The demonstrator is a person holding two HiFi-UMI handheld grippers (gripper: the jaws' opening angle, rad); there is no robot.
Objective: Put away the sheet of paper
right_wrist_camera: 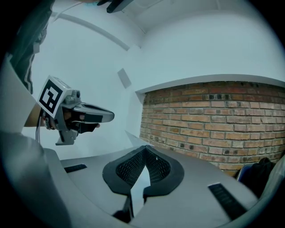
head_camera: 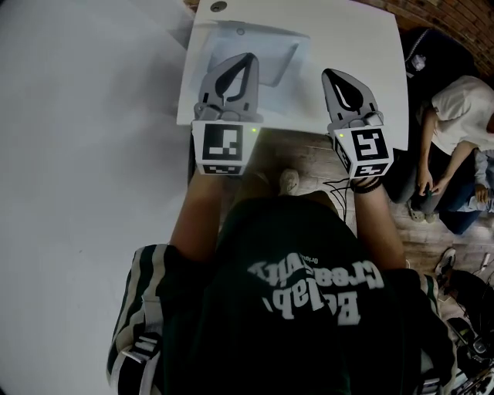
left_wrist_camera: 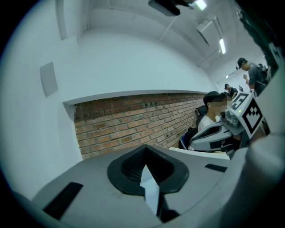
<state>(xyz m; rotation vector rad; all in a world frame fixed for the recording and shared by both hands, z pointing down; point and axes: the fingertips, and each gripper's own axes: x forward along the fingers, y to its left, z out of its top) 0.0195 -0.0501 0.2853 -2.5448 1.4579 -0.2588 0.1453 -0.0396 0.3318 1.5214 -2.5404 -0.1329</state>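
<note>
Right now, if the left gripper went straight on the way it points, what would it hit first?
Probably the brick wall: the left gripper, jaws shut, points at it over the white table. How far off is unclear.

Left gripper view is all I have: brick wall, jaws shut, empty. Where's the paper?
Observer: Head view shows the sheet of paper lying flat on the white table. The tip of the left gripper overlaps it there.
Operator: Other gripper's state?
Observer: The right gripper is shut with nothing between its jaws, over bare table beside the sheet.
Operator: Other clutter?
Observer: One small round object at the table's far edge.
</note>
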